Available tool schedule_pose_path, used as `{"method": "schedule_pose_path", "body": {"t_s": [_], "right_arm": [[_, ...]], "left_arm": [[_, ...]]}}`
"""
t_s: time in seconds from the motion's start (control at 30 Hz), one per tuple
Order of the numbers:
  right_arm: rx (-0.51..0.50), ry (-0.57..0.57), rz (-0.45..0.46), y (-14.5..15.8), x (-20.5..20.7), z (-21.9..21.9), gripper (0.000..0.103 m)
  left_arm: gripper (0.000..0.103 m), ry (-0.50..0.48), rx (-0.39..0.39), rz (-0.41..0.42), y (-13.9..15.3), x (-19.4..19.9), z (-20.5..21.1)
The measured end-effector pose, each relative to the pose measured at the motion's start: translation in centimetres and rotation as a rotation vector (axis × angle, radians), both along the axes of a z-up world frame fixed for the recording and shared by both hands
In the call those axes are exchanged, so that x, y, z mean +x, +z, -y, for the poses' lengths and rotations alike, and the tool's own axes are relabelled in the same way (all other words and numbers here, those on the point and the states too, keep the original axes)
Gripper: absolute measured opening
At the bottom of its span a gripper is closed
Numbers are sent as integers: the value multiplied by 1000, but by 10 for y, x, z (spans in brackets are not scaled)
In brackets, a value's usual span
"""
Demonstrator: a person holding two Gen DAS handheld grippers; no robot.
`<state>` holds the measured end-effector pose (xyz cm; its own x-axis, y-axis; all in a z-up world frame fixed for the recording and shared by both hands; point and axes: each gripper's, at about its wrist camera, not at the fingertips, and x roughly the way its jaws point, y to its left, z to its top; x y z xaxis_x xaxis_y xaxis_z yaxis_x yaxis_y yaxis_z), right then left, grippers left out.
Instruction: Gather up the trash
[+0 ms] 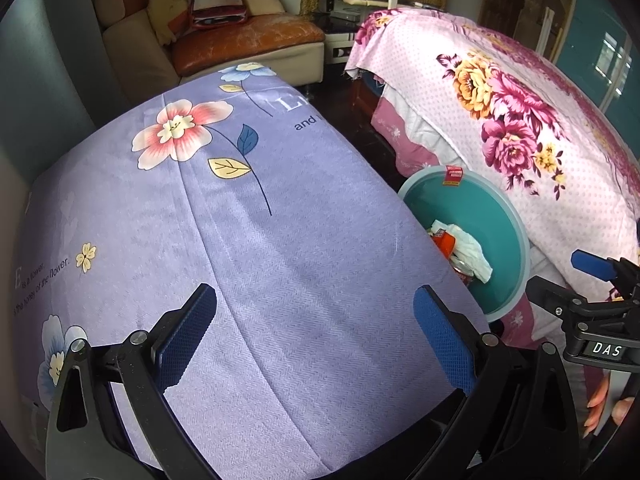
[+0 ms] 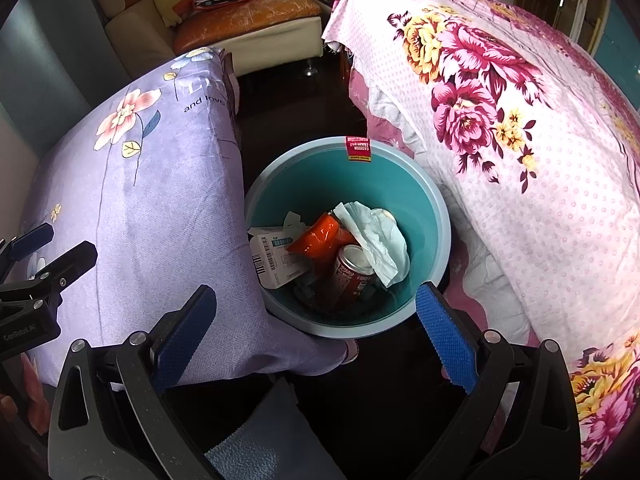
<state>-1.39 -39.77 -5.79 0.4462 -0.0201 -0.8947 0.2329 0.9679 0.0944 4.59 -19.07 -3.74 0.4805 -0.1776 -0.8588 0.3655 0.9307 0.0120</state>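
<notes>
A teal bin [image 2: 434, 216] stands on the dark floor between two covered surfaces. It holds a red drink can [image 2: 350, 276], an orange wrapper [image 2: 324, 234], a white tissue [image 2: 380, 240] and a white box with a barcode [image 2: 276, 258]. My right gripper [image 2: 316, 334] is open and empty, just above the bin's near rim. My left gripper [image 1: 316, 336] is open and empty over the purple floral cloth [image 1: 240, 240]. The bin [image 1: 500, 216] shows to its right, partly hidden by the cloth. The right gripper [image 1: 592, 280] shows at the left wrist view's right edge.
A pink floral cloth [image 2: 540, 160] covers the surface right of the bin. A beige and orange sofa [image 2: 248, 20] with cushions stands at the back. A grey cloth [image 2: 256, 440] lies low between my right fingers. The left gripper [image 2: 36, 256] shows at the left edge.
</notes>
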Motion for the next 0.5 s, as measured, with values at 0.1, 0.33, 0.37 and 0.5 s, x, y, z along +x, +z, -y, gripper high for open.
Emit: {"method": "schedule_pose_path", "body": {"t_s": [0.1,0.33,0.37,0.5], "right_arm": [[1,0,-8,-3,2,0,96],[7,0,-31,-13,5,-1,96],[8,1,-34,-14,5,-1,96],[11,3,-48,-20,7,-3,96]], "left_arm": [[99,2,3,-4,-2,1,0],[99,3,8,-21,-12,4,-2],[99,3,9,-24,-13,4,-2],[99,3,14,-35,-19,6,-2]]}}
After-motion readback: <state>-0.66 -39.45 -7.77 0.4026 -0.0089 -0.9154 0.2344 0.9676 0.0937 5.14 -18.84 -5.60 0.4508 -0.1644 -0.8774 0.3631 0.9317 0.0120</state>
